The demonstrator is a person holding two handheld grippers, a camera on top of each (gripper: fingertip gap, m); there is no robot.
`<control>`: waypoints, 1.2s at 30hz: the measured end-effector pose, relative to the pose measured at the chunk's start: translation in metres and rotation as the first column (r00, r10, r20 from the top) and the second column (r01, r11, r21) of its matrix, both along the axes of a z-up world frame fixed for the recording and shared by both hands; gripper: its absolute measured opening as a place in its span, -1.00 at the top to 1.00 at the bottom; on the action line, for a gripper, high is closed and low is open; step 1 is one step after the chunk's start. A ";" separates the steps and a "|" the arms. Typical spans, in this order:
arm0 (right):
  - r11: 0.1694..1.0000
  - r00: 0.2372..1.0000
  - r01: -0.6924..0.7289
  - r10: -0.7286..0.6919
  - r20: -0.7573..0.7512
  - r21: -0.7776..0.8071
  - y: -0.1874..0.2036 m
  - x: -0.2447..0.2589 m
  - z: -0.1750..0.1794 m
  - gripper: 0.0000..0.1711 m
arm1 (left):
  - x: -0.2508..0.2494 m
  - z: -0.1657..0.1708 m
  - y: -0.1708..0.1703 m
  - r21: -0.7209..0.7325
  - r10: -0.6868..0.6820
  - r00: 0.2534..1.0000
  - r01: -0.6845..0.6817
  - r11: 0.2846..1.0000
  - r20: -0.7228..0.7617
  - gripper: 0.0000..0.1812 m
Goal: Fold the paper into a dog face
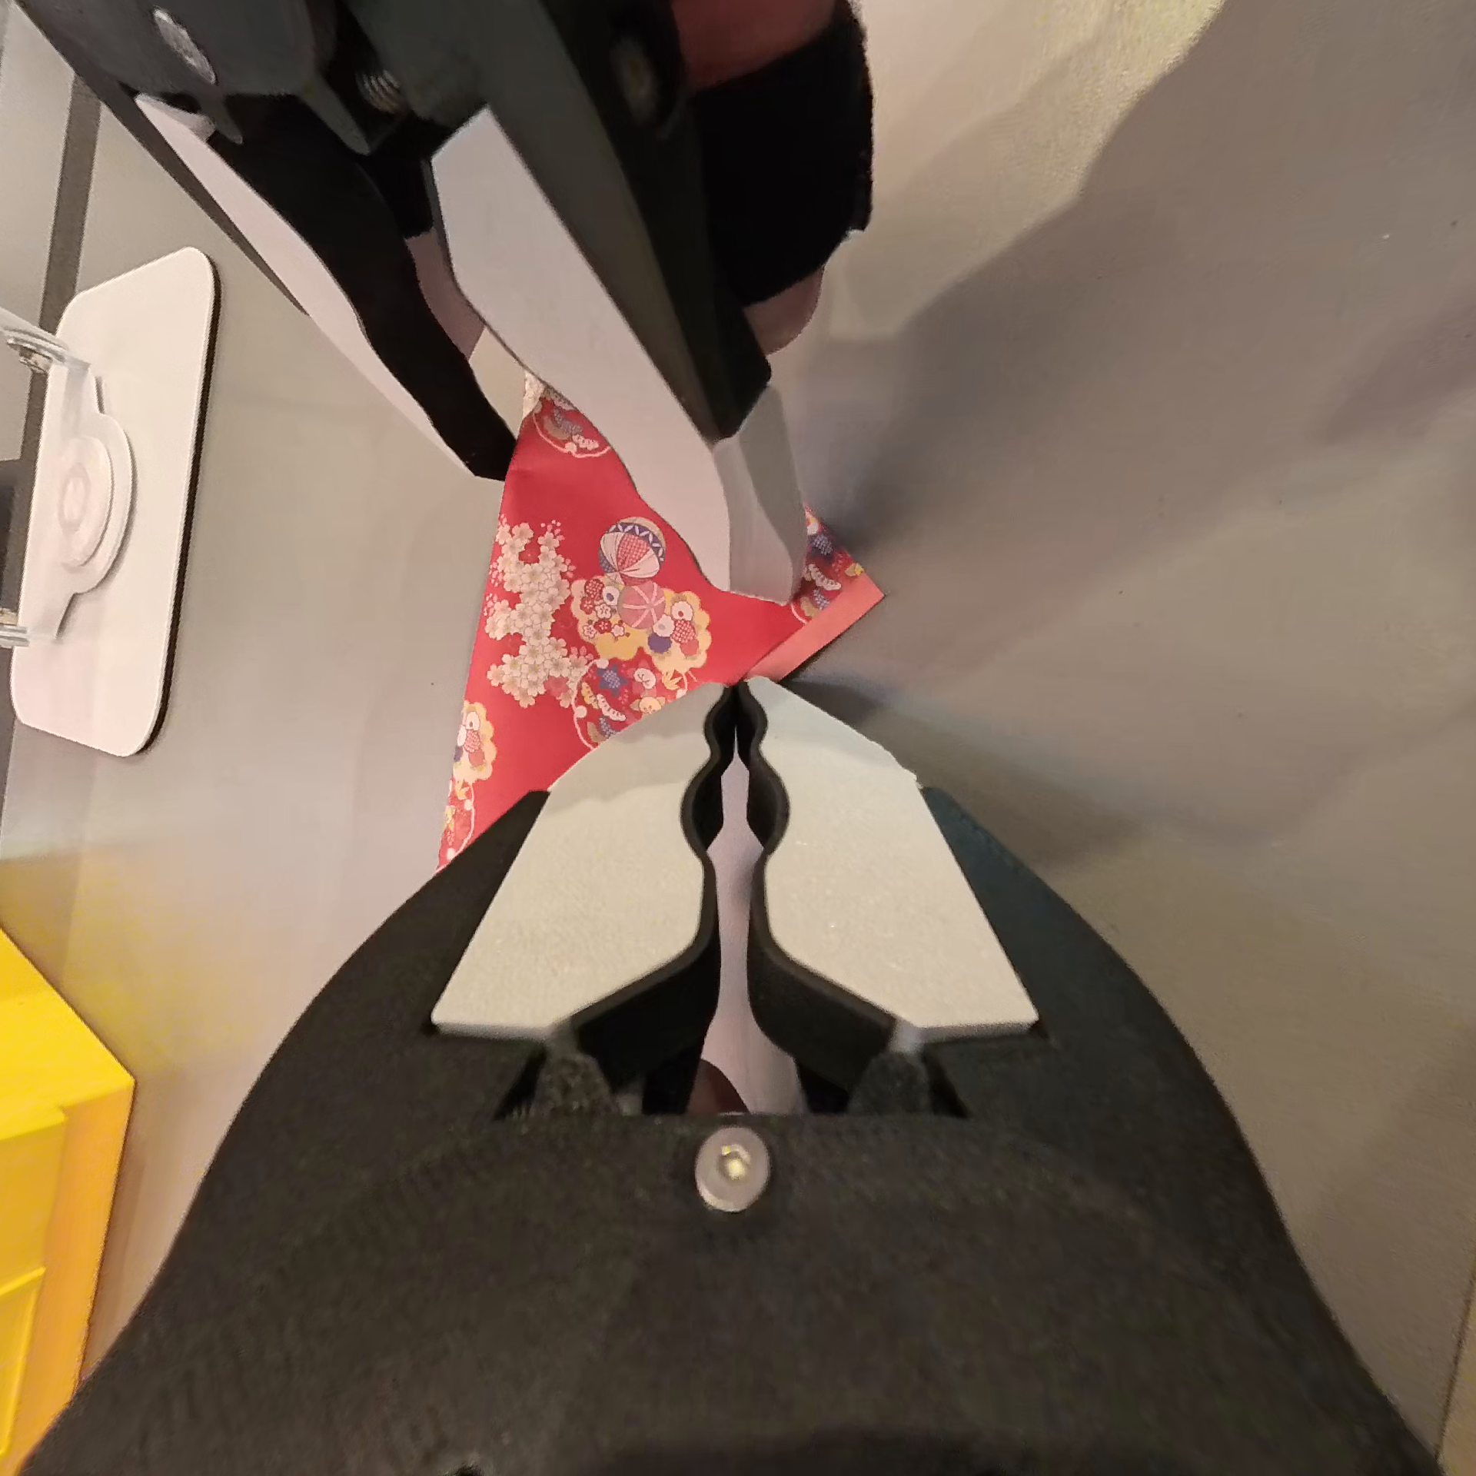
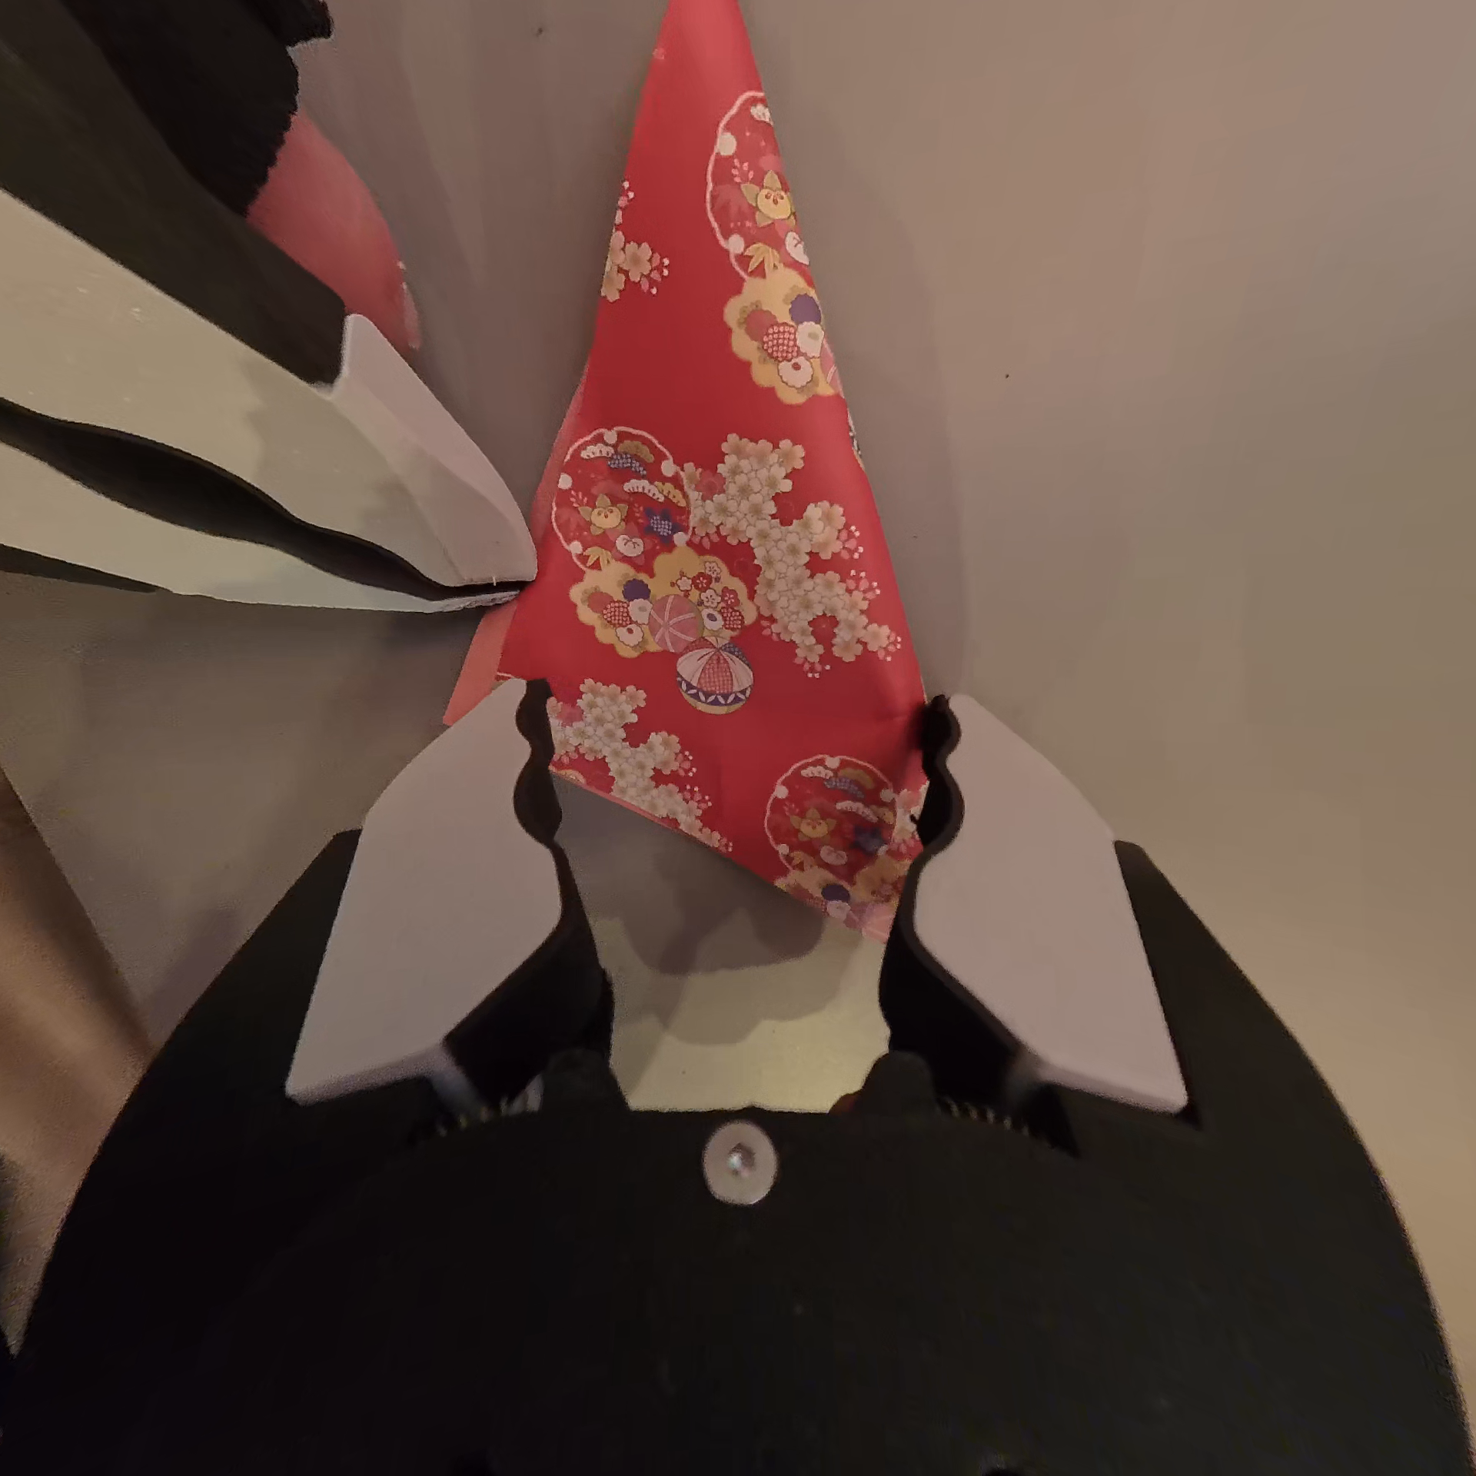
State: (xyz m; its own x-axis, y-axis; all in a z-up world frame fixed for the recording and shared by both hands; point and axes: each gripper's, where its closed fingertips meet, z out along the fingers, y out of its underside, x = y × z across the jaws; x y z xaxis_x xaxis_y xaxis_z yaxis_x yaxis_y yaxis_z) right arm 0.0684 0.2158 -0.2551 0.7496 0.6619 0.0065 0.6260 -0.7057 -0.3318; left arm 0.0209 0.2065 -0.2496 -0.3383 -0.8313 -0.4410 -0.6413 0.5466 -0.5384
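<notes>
- Nearest in the left wrist view, the left gripper (image 1: 736,688) has its fingers pressed together with no real gap at the tips, which meet at the paper's edge; whether a layer is pinched between them cannot be told.
- Just beyond, the paper (image 1: 631,631), a red sheet printed with blossoms and ornamental balls, lies folded into a triangle, flat on the grey table (image 1: 1118,479).
- Over the paper's far part the right gripper (image 1: 631,471) comes in from above, one white finger resting on or just above the sheet near its right corner.
- In the right wrist view the right gripper (image 2: 735,703) is spread wide, its fingers on either side of the triangle's broad end and gripping nothing.
- The left gripper (image 2: 511,587) shows at the left, its closed tips touching the paper (image 2: 719,519) at that side's edge.
- Judged from its look, the sheet is light, thin and limp: it should crease readily, slide on the smooth table and tear if tugged. A corner or free edge looks like the best hold, with the other gripper pinning the sheet.
- Farther off at the left sit a white mount plate (image 1: 112,511) and a yellow box (image 1: 48,1134).
</notes>
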 end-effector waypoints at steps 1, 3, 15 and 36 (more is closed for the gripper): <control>1.000 1.000 0.000 0.000 0.001 -0.001 0.000 0.000 0.000 -0.03 | 0.000 0.000 0.000 -0.001 -0.001 1.000 0.001 1.000 -0.001 1.00; 1.000 1.000 -0.001 0.001 -0.001 0.001 0.000 0.000 0.000 -0.04 | -0.001 0.000 -0.002 -0.013 -0.010 1.000 0.010 1.000 -0.009 1.00; 0.999 1.000 -0.018 0.018 0.020 -0.027 -0.004 -0.004 -0.001 -0.11 | 0.000 0.000 -0.007 -0.017 -0.030 0.999 0.029 0.999 -0.016 1.00; 1.000 1.000 -0.013 0.013 -0.012 0.011 0.001 -0.011 -0.001 -0.17 | 0.001 0.000 -0.007 -0.039 -0.023 1.000 0.023 0.999 -0.001 1.00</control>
State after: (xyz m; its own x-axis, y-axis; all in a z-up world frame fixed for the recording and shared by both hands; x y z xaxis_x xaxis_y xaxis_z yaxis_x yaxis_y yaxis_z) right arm 0.0572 0.2170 -0.2565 0.7409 0.6716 0.0050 0.6311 -0.6937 -0.3471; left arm 0.0218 0.1994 -0.2500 -0.3584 -0.8397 -0.4079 -0.6297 0.5400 -0.5584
